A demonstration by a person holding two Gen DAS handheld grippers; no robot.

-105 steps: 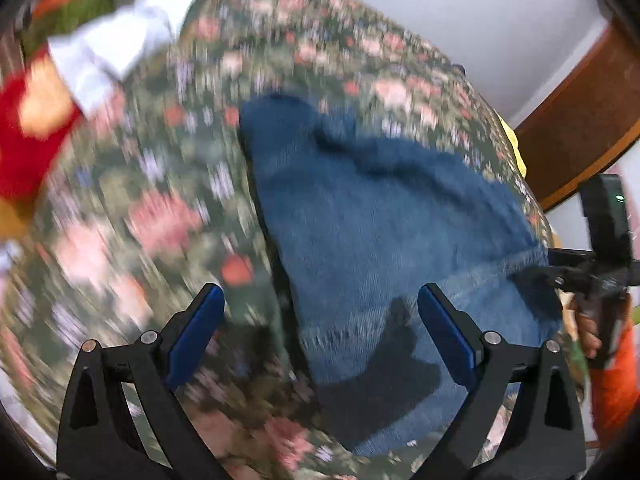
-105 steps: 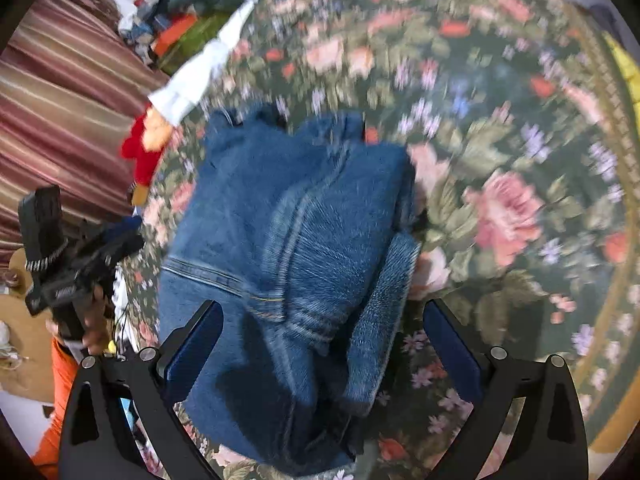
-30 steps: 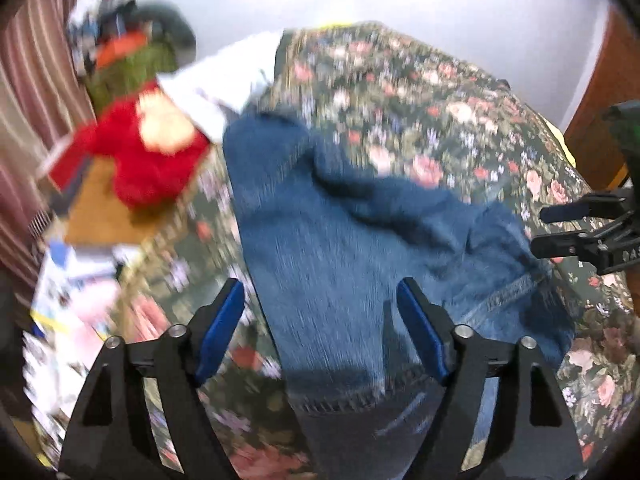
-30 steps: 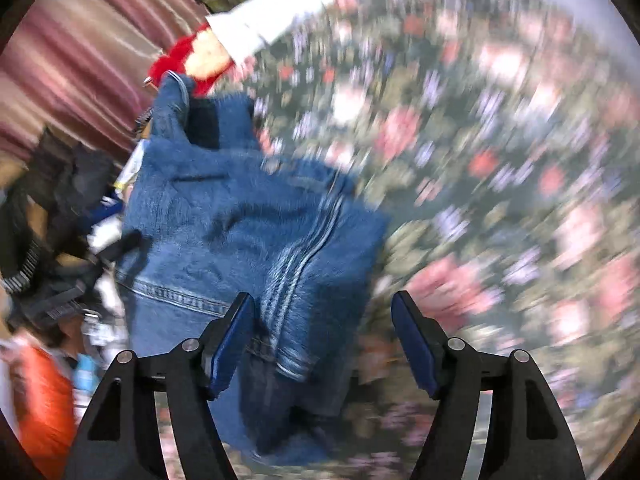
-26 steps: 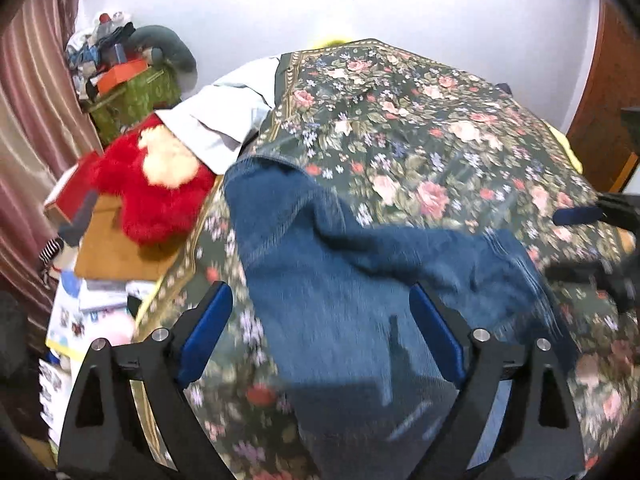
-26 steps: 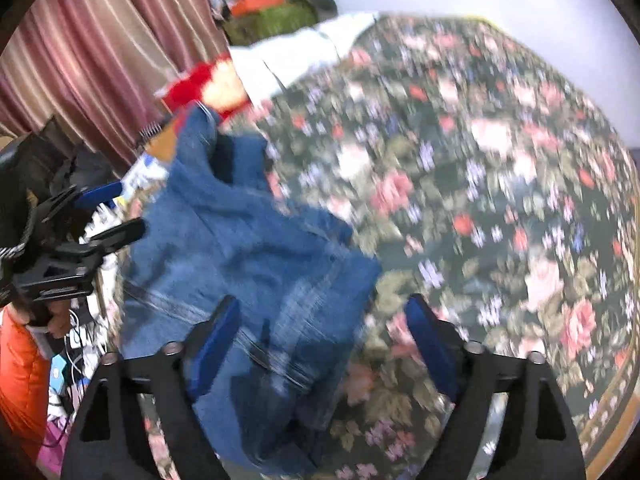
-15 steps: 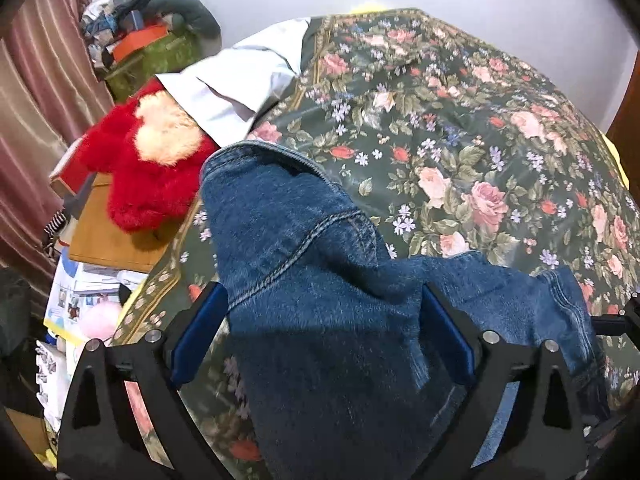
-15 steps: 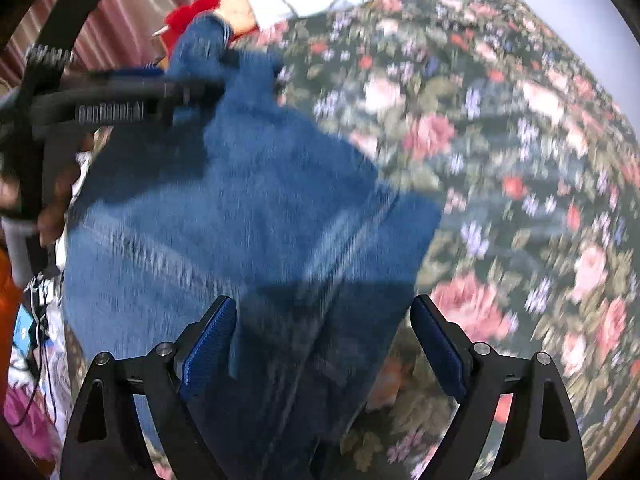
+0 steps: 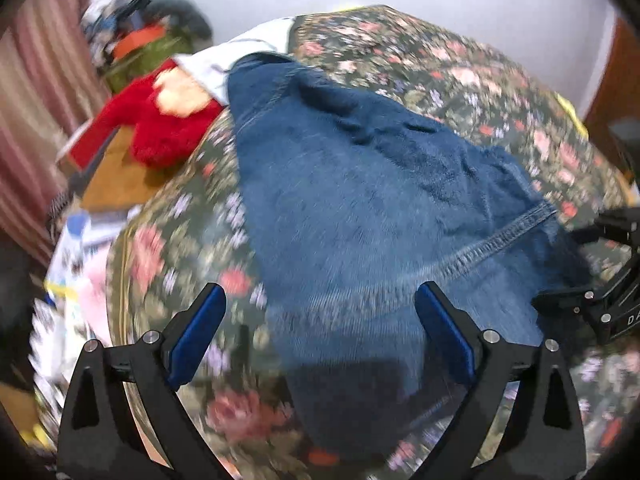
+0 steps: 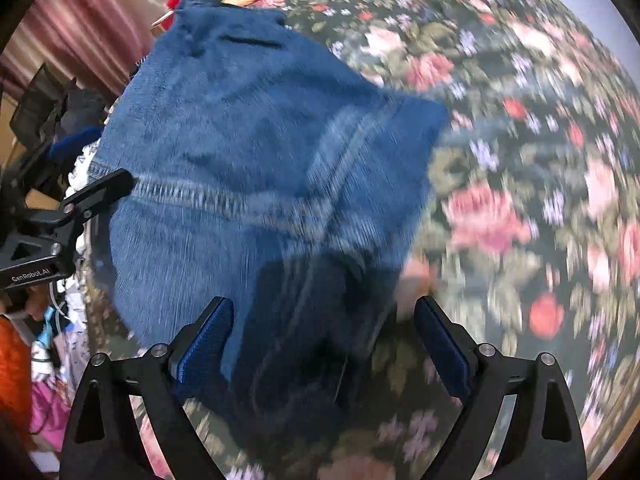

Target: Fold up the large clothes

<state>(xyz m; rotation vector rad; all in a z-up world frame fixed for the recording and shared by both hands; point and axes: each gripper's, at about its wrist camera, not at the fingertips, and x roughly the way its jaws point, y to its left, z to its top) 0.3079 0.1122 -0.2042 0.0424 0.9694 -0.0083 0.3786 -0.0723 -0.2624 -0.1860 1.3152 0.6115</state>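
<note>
From the left wrist, the left gripper [image 9: 320, 330] stands wide open and empty over the denim garment [image 9: 360, 208], which lies partly folded along the left edge of the floral bedspread [image 9: 480, 80]. From the right wrist, the right gripper [image 10: 322, 332], its jaws having just been opening, also grips nothing above the denim's near folded edge. Thick, heavy and fairly stiff, the denim should hold a crease; the stitched seam [image 10: 224, 200] or hem corners look like the firmest places to pinch.
</note>
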